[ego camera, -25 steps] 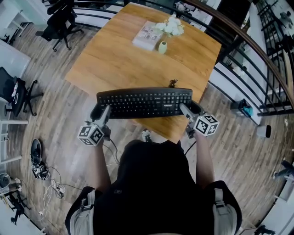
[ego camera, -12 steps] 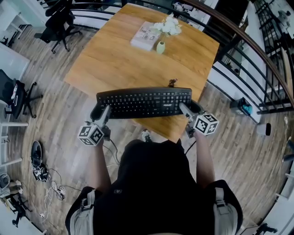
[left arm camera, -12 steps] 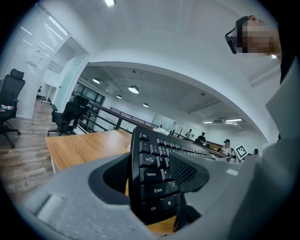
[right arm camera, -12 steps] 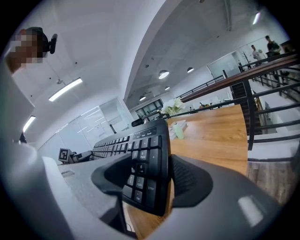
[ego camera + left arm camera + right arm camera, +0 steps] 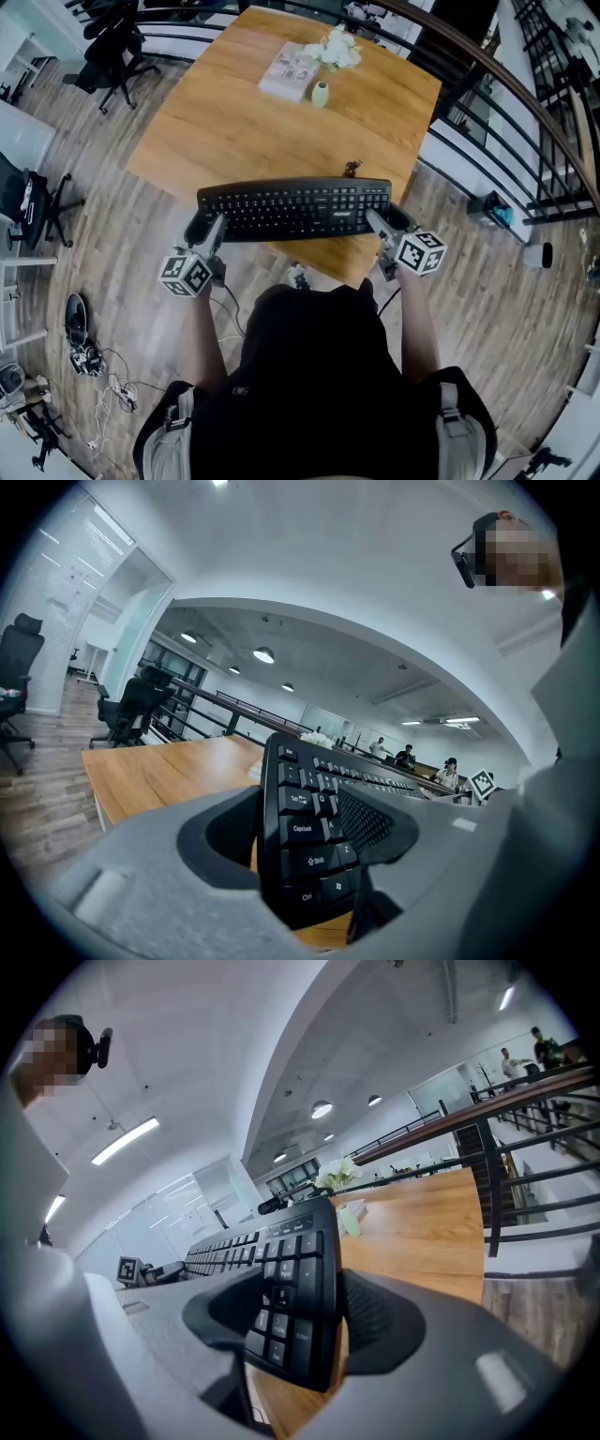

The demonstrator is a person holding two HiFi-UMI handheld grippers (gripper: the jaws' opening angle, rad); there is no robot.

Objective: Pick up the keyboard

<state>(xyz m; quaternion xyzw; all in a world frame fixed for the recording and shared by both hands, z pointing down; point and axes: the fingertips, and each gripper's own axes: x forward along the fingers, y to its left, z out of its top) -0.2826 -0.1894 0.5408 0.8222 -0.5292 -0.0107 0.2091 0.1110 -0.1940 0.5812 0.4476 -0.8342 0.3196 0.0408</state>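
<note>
- Keyboard point(image 5: 295, 208): black, full-size, keys up and roughly level. It is carried at both ends by the two hand-held tools.
- Position: it spans the near edge of the wooden worktop point(image 5: 253, 122). Its left end is out past the worktop corner, over the plank floor point(image 5: 122, 244).
- Left tool point(image 5: 206, 226): clamped on the keyboard's left end. The left gripper view shows one ribbed pad point(image 5: 370, 822) lying on the key face by the Caps Lock and Shift keys, with the other jaw behind the underside.
- Right tool point(image 5: 386, 221): clamped on the right end, at the number-pad corner. The right gripper view shows the board's edge sandwiched between the two jaws.
- Both gripper views show bare wood under the held ends.
- Far side of the worktop, well apart from the keyboard: a small pale vase point(image 5: 320, 94) with white flowers point(image 5: 331, 52), and just beside it a flat book point(image 5: 286, 73).
- A small dark item point(image 5: 352, 169) sits on the worktop just beyond the keyboard's back edge; I cannot tell what it is.
- Surroundings: an office chair point(image 5: 112, 52) stands off the worktop's far left corner, and a dark railing point(image 5: 511, 89) runs along the right.
</note>
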